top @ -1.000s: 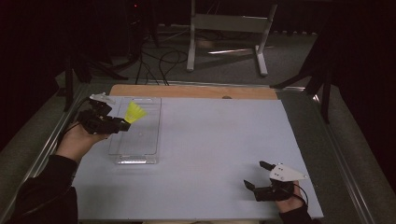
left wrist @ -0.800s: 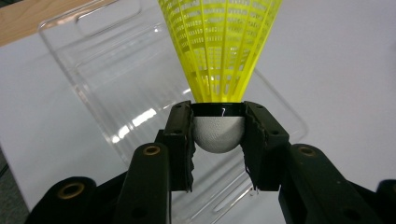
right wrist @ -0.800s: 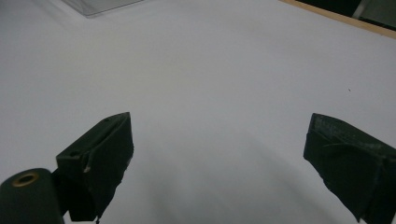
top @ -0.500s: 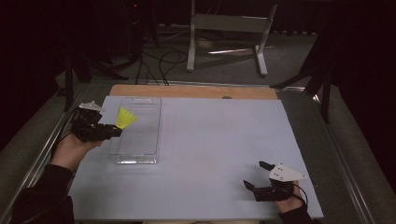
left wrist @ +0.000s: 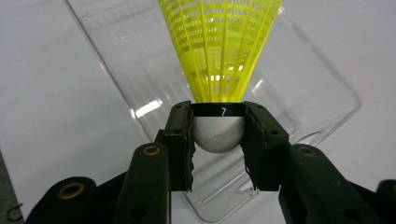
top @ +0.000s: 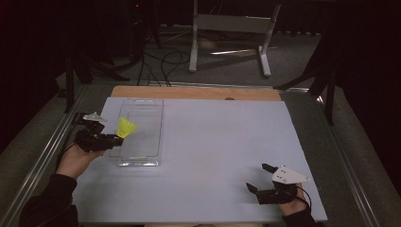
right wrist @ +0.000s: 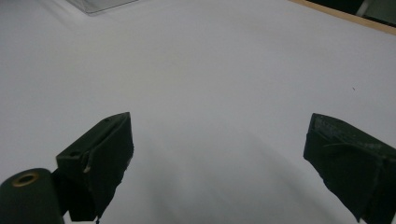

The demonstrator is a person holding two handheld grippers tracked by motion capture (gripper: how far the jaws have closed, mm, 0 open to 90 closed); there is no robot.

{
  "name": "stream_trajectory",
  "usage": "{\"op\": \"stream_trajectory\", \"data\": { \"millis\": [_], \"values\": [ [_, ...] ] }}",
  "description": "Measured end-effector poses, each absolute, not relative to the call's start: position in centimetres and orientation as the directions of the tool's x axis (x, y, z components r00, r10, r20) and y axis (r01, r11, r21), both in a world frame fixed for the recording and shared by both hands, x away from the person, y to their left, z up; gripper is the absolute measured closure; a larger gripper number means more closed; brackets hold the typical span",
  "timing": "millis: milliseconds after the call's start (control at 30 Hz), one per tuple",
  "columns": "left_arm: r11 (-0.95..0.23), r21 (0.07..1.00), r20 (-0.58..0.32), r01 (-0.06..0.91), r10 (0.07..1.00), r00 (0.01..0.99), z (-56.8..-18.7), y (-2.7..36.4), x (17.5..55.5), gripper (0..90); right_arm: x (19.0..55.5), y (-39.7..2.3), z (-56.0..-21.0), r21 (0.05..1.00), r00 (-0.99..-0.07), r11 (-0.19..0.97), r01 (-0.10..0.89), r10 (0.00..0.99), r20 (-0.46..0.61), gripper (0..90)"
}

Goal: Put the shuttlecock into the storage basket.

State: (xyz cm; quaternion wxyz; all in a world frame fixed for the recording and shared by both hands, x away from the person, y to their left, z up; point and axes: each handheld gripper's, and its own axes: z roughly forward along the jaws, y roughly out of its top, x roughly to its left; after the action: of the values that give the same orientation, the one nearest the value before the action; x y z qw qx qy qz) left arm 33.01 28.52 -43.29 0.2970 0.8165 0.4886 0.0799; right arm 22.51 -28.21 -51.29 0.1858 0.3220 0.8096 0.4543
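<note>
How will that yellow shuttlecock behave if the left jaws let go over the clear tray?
The shuttlecock is probably very light: its skirt is open mesh. The rounded white cork suggests it may tip or roll in the clear tray. The thin ribs likely flex if squeezed.

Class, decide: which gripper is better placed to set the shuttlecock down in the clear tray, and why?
Left. The left gripper already clamps the yellow shuttlecock by its white cork, right above the clear plastic tray. The right gripper sits open and far from it, at the table's near right.
</note>
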Motion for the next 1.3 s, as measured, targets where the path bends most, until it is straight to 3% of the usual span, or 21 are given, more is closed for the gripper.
{"op": "stream_trajectory", "data": {
  "millis": [600,1300],
  "values": [
    [-0.392,0.484,-0.142,0.782,0.847,0.513,-45.5,27.8,33.3,65.7,22.5,-28.2,-51.3,0.854,-0.722,0.381,0.354,0.692,-0.01,8.2],
    [-0.466,0.368,-0.129,0.805,0.831,0.54,-45.0,26.3,34.5,65.3,22.5,-28.3,-51.2,0.853,-0.721,0.384,0.353,0.693,-0.013,8.2]
  ]
}}
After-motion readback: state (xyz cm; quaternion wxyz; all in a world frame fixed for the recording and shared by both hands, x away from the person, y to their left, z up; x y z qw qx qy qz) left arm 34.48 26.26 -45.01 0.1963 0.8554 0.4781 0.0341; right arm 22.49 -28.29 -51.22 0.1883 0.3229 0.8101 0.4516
